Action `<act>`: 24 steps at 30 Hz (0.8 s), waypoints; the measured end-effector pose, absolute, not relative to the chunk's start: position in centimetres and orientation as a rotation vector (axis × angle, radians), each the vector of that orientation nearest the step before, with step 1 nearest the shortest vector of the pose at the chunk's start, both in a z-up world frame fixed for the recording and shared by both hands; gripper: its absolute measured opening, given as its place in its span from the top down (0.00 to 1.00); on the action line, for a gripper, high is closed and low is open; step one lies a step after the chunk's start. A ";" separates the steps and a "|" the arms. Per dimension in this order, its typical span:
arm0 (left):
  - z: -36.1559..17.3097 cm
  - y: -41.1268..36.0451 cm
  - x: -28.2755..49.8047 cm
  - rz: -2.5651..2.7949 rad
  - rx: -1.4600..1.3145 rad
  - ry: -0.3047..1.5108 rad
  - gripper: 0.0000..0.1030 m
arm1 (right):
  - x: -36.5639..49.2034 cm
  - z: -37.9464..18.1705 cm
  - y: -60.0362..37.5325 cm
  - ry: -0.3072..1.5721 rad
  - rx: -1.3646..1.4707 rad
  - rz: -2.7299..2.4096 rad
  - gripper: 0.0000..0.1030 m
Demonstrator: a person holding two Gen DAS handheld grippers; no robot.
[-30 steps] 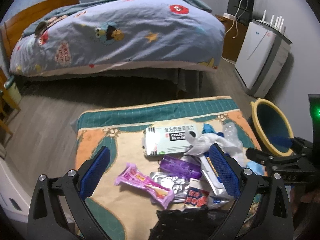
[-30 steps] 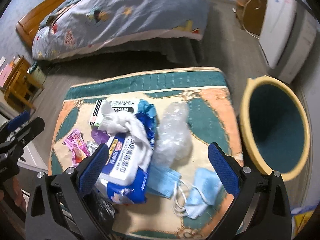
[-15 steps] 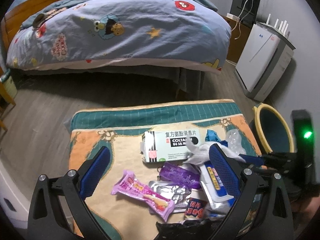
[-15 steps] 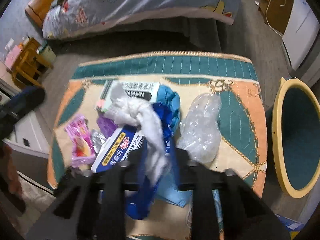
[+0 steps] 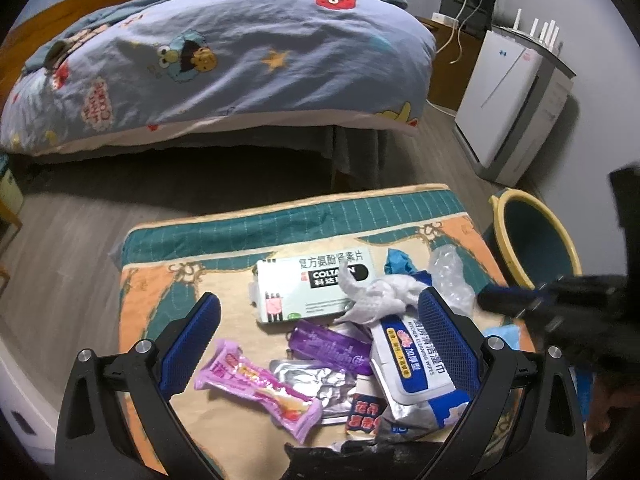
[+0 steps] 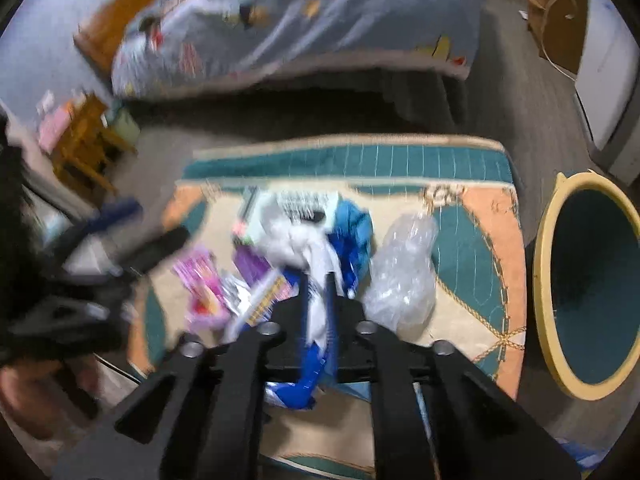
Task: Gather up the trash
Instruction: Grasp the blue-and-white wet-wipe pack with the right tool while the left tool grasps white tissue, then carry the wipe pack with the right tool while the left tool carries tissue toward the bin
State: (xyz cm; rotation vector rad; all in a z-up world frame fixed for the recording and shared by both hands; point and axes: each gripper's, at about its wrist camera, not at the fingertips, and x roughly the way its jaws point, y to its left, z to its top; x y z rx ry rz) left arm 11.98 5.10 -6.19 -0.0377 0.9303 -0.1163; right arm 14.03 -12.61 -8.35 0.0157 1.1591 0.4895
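Wipes pack (image 6: 316, 320) sits pinched in my right claw (image 6: 318, 284) over the patterned surface (image 6: 472, 248), near the yellow-rimmed bin (image 6: 548, 280). My left claw (image 5: 316, 344) hangs spread wide above the pink wrapper (image 5: 256, 388) and medicine box (image 5: 304, 288).

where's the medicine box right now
In the left wrist view the medicine box lies mid-mat, on the far side of the trash pile, with the crumpled white tissue at its right end.
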 end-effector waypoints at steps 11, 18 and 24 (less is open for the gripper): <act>-6.8 7.4 11.9 -0.060 -0.088 0.962 0.05 | 14.6 -11.8 -10.8 1.211 -0.100 0.452 0.97; -6.8 7.2 11.8 -0.075 -0.107 0.961 0.05 | 14.3 -7.6 -13.4 1.108 0.086 0.496 0.98; -6.9 4.8 11.6 -0.145 -0.061 0.970 0.05 | 14.0 -3.0 -17.0 0.992 0.209 0.458 0.98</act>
